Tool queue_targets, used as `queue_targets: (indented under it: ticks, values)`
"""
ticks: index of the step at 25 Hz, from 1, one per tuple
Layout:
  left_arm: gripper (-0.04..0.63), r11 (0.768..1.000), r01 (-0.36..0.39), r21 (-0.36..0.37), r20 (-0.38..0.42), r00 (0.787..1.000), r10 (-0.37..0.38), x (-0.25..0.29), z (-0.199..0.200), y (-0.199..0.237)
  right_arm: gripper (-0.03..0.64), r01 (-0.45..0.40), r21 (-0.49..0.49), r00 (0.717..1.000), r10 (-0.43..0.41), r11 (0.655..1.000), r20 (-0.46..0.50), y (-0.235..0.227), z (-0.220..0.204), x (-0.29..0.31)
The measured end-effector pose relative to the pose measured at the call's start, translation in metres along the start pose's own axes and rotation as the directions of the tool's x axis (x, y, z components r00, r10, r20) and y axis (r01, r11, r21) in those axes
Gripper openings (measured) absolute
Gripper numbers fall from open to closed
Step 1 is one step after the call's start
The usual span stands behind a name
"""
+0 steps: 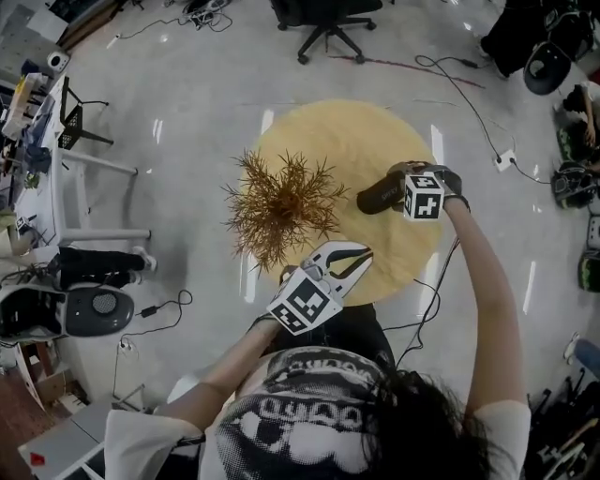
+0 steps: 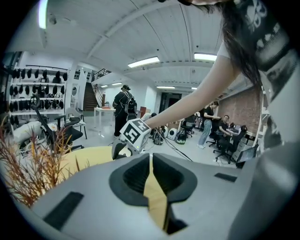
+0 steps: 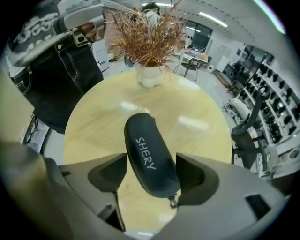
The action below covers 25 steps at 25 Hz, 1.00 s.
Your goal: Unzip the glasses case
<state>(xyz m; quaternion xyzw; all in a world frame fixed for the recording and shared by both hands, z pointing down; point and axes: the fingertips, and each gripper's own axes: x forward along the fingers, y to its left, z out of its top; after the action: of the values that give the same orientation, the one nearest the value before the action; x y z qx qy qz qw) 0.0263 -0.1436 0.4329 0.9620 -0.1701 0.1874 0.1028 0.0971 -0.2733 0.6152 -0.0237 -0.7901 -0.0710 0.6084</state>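
A dark oval glasses case (image 3: 149,157), printed SHERY in white, lies flat on the round pale-wood table (image 3: 197,117). Its small zip pull (image 3: 172,201) hangs at the end nearest the camera. My right gripper (image 3: 151,171) points steeply down over that end, open, with the case between its jaws; a strip of table shows between the left pad and the case. In the head view the case (image 1: 378,197) sticks out left of the right gripper (image 1: 412,192). My left gripper (image 1: 359,253) hovers over the near table edge, shut and empty, its jaws (image 2: 150,157) showing only a thin slit.
A dried brown plant (image 1: 281,204) in a white pot (image 3: 150,75) stands left of the case. The person's body is against the near table rim. On the floor around are cables (image 1: 469,103), an office chair (image 1: 323,28) and a desk (image 1: 56,159) at the left.
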Motion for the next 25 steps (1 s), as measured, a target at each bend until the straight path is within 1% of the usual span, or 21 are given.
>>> queue_targets:
  ticks: [2,4,6,8,10,13,17,20,22,25]
  values:
    - [0.028,1.0,-0.005,-0.004,0.009,1.0,0.005,-0.003,0.001,0.003,0.324,-0.049,-0.045,0.998,0.047,0.998,-0.049,0.0,-0.001,0.007]
    - [0.028,1.0,-0.017,-0.011,0.016,1.0,0.018,-0.006,0.001,0.007,0.342,-0.097,-0.079,0.992,0.09,0.992,-0.091,0.001,-0.002,0.014]
    - [0.028,0.999,-0.029,-0.022,0.015,0.999,0.03,-0.01,-0.001,0.01,0.345,-0.135,-0.086,0.986,0.125,0.987,-0.107,0.003,-0.002,0.017]
    - [0.028,0.999,-0.038,-0.03,0.007,0.999,0.038,-0.012,-0.004,0.013,0.339,-0.149,-0.084,0.984,0.139,0.985,-0.116,0.003,-0.003,0.017]
    - [0.028,0.998,-0.048,-0.033,0.0,0.999,0.048,-0.013,-0.008,0.016,0.322,-0.159,-0.069,0.981,0.15,0.985,-0.119,0.007,-0.005,0.015]
    - [0.028,0.997,-0.06,-0.046,-0.01,0.998,0.06,-0.012,-0.016,0.022,0.311,-0.178,-0.013,0.979,0.176,0.984,-0.103,0.023,-0.009,0.011]
    - [0.028,0.997,-0.043,-0.063,-0.042,0.998,0.04,-0.003,-0.031,0.022,0.307,-0.2,0.047,0.976,0.203,0.979,-0.077,0.056,-0.015,0.004]
    - [0.028,0.999,-0.017,-0.038,-0.085,0.996,0.014,0.012,-0.048,0.016,0.305,-0.214,0.07,0.973,0.219,0.974,-0.076,0.087,-0.022,-0.001]
    - [0.028,1.0,0.004,0.003,-0.128,0.992,-0.003,0.025,-0.062,0.013,0.304,-0.224,0.077,0.97,0.23,0.971,-0.08,0.106,-0.026,-0.003]
    - [0.028,0.996,0.044,0.076,-0.204,0.979,-0.027,0.044,-0.084,0.013,0.304,-0.228,0.073,0.969,0.234,0.971,-0.084,0.129,-0.029,-0.005]
